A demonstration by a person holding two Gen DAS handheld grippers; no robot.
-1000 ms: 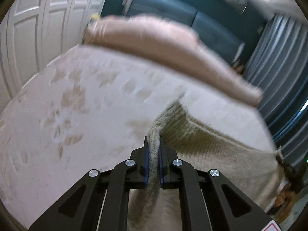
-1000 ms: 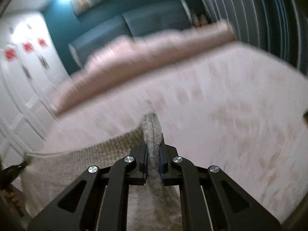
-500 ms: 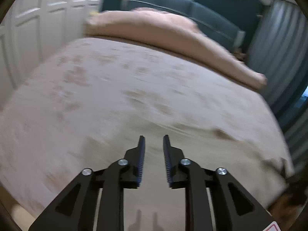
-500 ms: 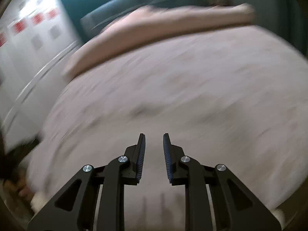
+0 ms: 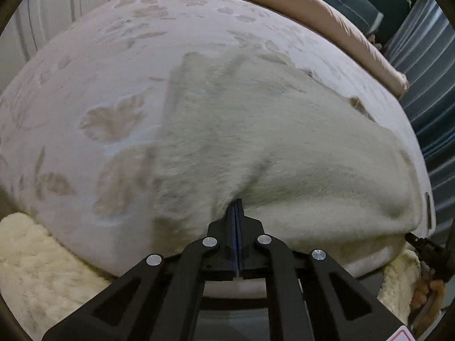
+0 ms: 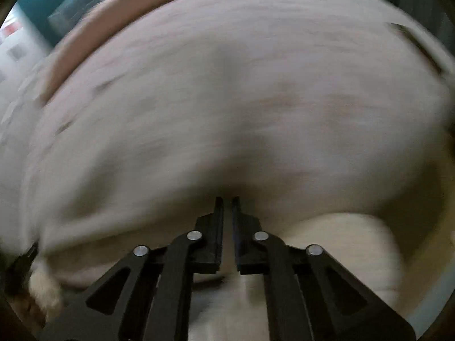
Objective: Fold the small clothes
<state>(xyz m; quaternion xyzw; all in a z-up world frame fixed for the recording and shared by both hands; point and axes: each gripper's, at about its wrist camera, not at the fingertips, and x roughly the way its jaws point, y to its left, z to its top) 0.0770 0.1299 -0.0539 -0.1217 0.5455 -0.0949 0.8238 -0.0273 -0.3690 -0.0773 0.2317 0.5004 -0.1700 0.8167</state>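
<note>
A cream knit garment (image 5: 270,142) lies spread on the bed, its near edge at the bed's front edge. My left gripper (image 5: 237,209) is at that near edge with its jaws closed together; the knit bunches around the tips, so it looks shut on the hem. In the blurred right wrist view, my right gripper (image 6: 227,201) sits at the bed's front edge with a narrow gap between its fingers; whether cloth is between them cannot be told. The garment in that view (image 6: 199,156) is too blurred to outline.
The bed (image 5: 93,65) has a pale cover with leaf prints and a long pink pillow (image 5: 327,8) at the far side. A fluffy cream rug (image 5: 37,264) lies on the floor below the front edge. Curtains (image 5: 421,85) hang at right.
A second ago both grippers held the knit garment up. Half a second ago both were open and empty over the bed. Now the garment lies spread and both grippers are low at its near edge.
</note>
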